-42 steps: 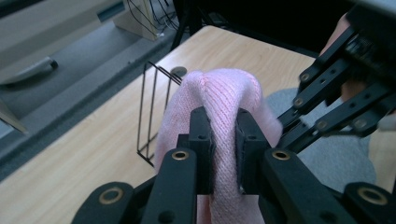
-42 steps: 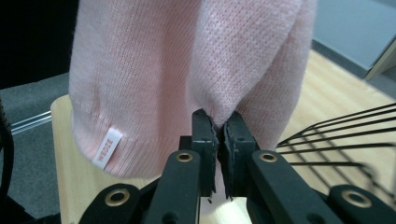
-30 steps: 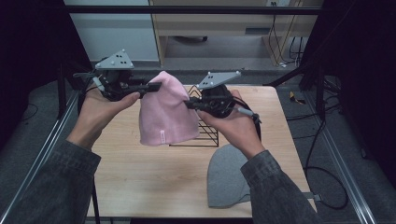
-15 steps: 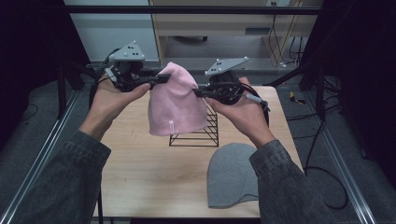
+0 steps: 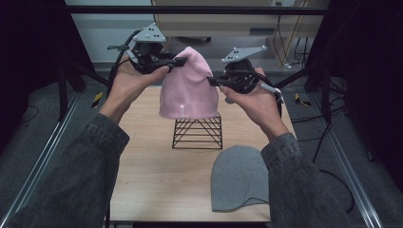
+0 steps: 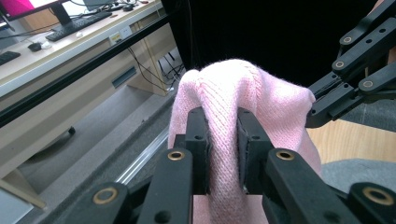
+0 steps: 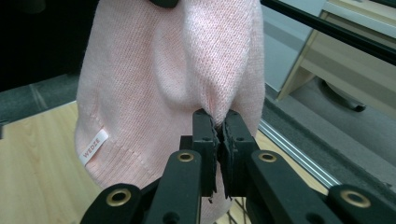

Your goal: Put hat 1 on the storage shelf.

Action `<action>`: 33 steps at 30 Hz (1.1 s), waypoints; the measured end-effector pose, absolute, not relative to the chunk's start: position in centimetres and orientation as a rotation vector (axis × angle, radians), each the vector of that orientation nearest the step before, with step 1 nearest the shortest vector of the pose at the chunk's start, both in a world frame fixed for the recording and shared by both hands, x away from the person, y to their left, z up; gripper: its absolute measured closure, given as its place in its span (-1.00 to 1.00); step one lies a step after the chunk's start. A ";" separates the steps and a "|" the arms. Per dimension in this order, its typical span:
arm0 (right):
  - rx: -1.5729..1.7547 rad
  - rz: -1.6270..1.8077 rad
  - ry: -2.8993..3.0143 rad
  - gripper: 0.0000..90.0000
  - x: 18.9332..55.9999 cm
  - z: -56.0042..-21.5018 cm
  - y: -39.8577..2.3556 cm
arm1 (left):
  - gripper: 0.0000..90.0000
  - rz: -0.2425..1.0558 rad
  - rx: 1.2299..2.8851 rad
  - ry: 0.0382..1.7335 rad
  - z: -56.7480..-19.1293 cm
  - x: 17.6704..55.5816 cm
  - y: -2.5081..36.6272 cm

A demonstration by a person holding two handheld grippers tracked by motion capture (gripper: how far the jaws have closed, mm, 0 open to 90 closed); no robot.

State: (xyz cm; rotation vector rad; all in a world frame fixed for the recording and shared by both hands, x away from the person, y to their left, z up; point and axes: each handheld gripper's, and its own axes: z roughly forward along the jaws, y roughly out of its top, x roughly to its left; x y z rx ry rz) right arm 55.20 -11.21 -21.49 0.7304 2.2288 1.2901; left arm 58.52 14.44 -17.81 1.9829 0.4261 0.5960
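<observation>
In the high view, the left gripper (image 5: 178, 61) sits in the upper left of centre, its jaws clamped on a fold near the crown of the pink beanie (image 5: 187, 88). The left gripper view shows that fold of pink knit bulging up between the two black jaws. The beanie hangs in the upper middle of the frame, lifted above the table (image 5: 147, 156), its hem just over the top of the black wire stand (image 5: 197, 133) that stands at mid-table. To the right of the beanie, the right gripper (image 5: 214, 81) pinches its side edge; in the right gripper view the jaws are nearly together with a thin pleat of knit between them, a white label lower left. A grey beanie (image 5: 237, 178) lies flat at the lower right of the table.
</observation>
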 end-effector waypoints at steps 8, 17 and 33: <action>0.762 1.251 2.222 0.90 57.1 -22.7 -11.6 | 0.70 0.567 1.982 0.443 -19.7 60.9 13.8; 0.802 1.222 2.234 0.90 58.2 -24.3 -11.7 | 0.68 0.564 2.022 0.433 -21.2 62.3 13.2; 0.830 1.200 2.235 0.90 59.9 -26.8 -11.6 | 0.67 0.591 2.010 0.412 -24.2 63.8 13.1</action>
